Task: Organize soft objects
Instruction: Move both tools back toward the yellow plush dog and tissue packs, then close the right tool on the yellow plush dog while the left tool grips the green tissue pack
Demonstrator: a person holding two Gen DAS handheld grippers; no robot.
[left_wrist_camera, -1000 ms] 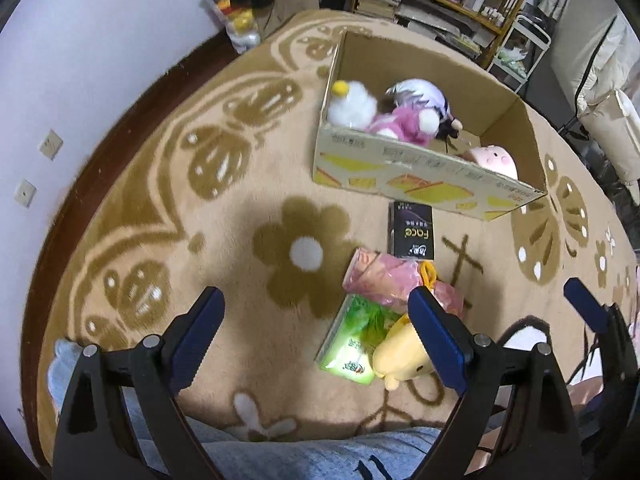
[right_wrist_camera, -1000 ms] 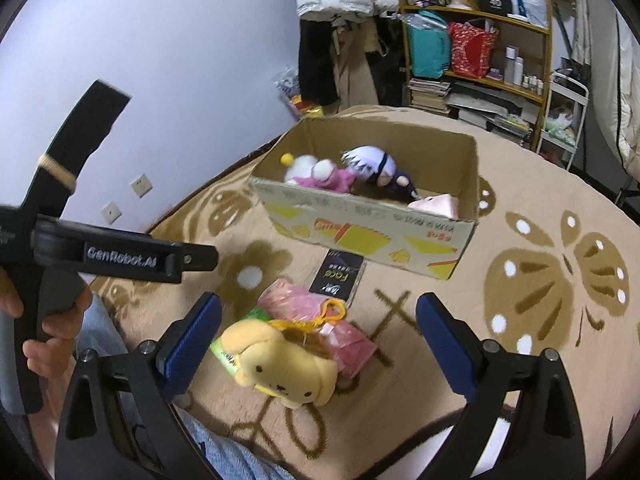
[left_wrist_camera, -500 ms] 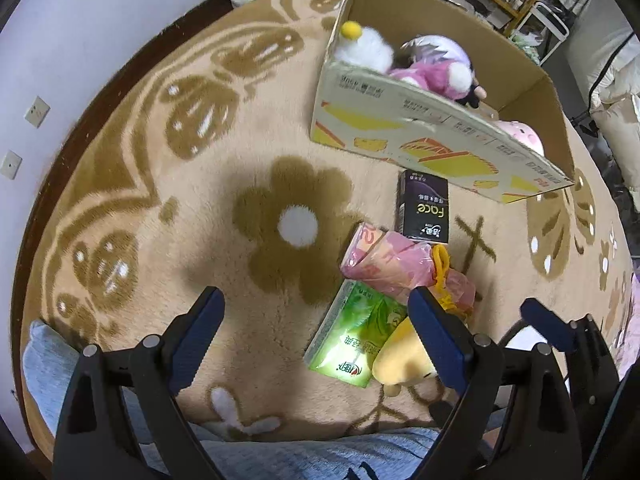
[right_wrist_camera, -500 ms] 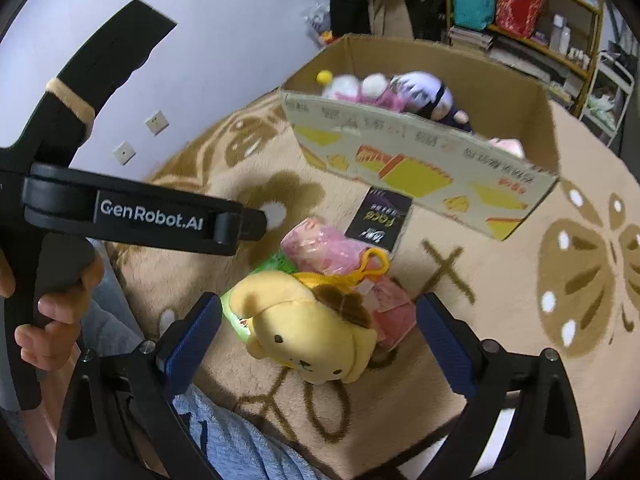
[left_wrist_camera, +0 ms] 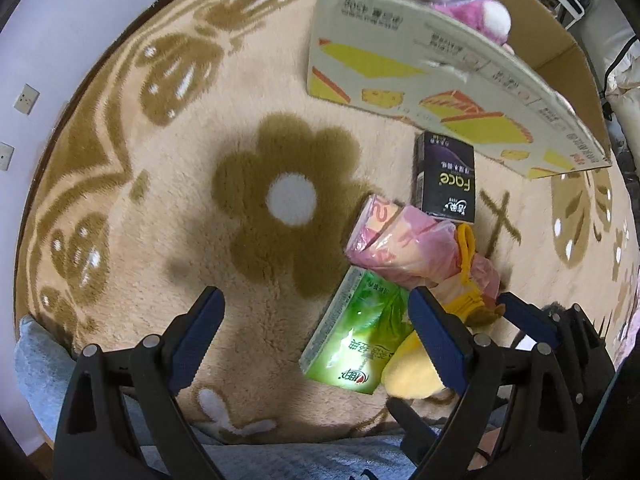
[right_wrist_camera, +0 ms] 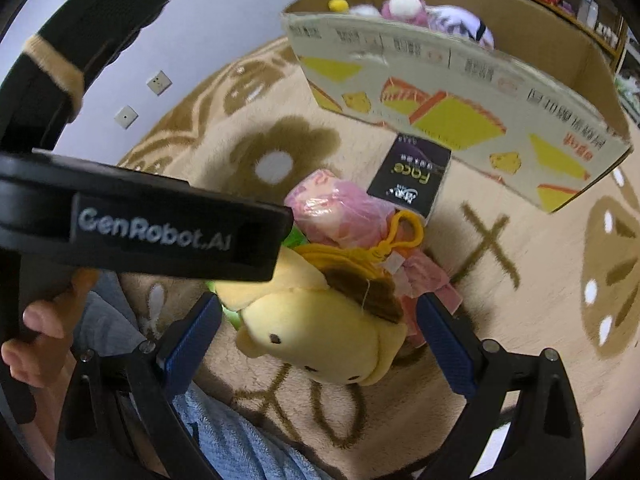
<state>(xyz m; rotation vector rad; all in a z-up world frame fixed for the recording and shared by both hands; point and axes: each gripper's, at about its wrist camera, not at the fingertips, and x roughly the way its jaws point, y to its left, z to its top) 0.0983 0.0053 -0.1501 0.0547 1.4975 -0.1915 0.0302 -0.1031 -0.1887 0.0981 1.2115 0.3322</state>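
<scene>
**Rug scene: right gripper straddling the yellow plush, both jaws released**

Beige rug [left_wrist_camera: 168, 208] with brown flower and butterfly motifs covers the floor; white wall with two outlets sits off to the left in both views.

Cardboard box [right_wrist_camera: 460, 92] stands at the far side of the rug, yellow/orange print on its near wall. Inside: a pink-and-white plush [right_wrist_camera: 402, 8], a white plush with a yellow top [right_wrist_camera: 340, 5], and a purple/white one [right_wrist_camera: 460, 24]. How they're stacked below the rim: can't tell.

Loose pile on the rug in front of the box:
- black "Face" pack [left_wrist_camera: 446, 178], lying flat, just in front of the box wall
- pink pack [left_wrist_camera: 404, 244], crinkled wrapper, touching the black pack's near end
- green pack [left_wrist_camera: 356, 338], flat, tucked against the pink one
- yellow dog plush [right_wrist_camera: 320, 336], brown cap, orange clip loop at its top, lying on the pink and green packs

Right gripper [right_wrist_camera: 320, 344]: jaws spread wide, one blue pad on each side of the plush head. Pads look close to the plush, but contact isn't clear. Not clamped.

Left gripper [left_wrist_camera: 316, 336]: jaws spread, nothing between them but rug and the green pack's edge. Its right finger overlaps the plush in view. Hovering, gripping nothing.

Left hand [right_wrist_camera: 36, 340] visible on the gripper handle in the right view. Blue fabric [left_wrist_camera: 280, 460] along the bottom edge of both views.
</scene>
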